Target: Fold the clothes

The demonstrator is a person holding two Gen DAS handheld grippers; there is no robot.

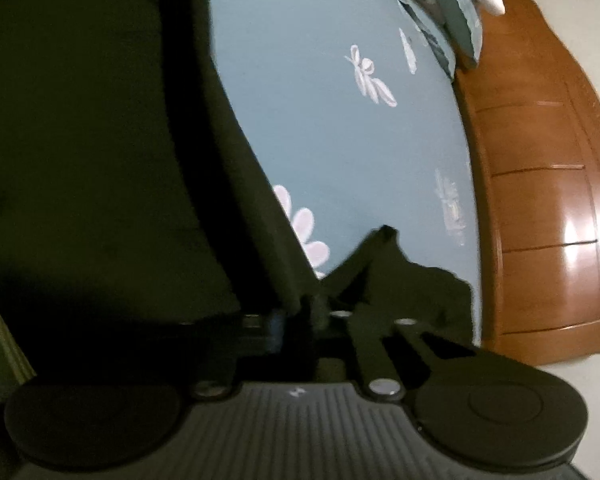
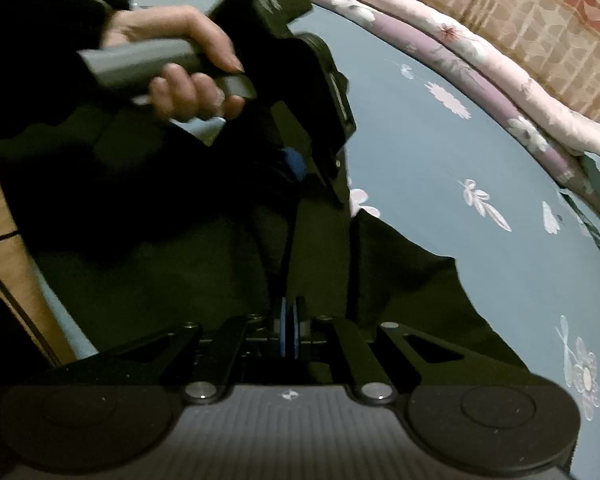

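- the bed (image 1: pixel 360 152), covered by a blue-grey sheet with white flower prints, fills the middle and right of both wrist views.
- the dark garment (image 2: pixel 172 272) lies spread over the bed, taking the whole left half of the left wrist view and the lower left and centre of the right wrist view; its ragged edge runs across the sheet toward the lower right.
- a polished wooden bed frame (image 1: pixel 548 184) curves down the right edge of the left wrist view, just beside the sheet.
- a rolled pink and purple floral quilt (image 2: pixel 480 60) lies along the far side of the bed, in the upper right of the right wrist view.
- a person's hand (image 2: pixel 184 68), in a black sleeve, holds the grey handle of the left gripper in the upper left of the right wrist view.
- the left gripper (image 1: pixel 304 312) is clamped shut on a bunched fold of the dark garment at the lower centre of its own view.
- the right gripper (image 2: pixel 290 336) sits at the lower centre of its view with its blue pads pressed together, pinching a taut, thin edge of the dark garment.
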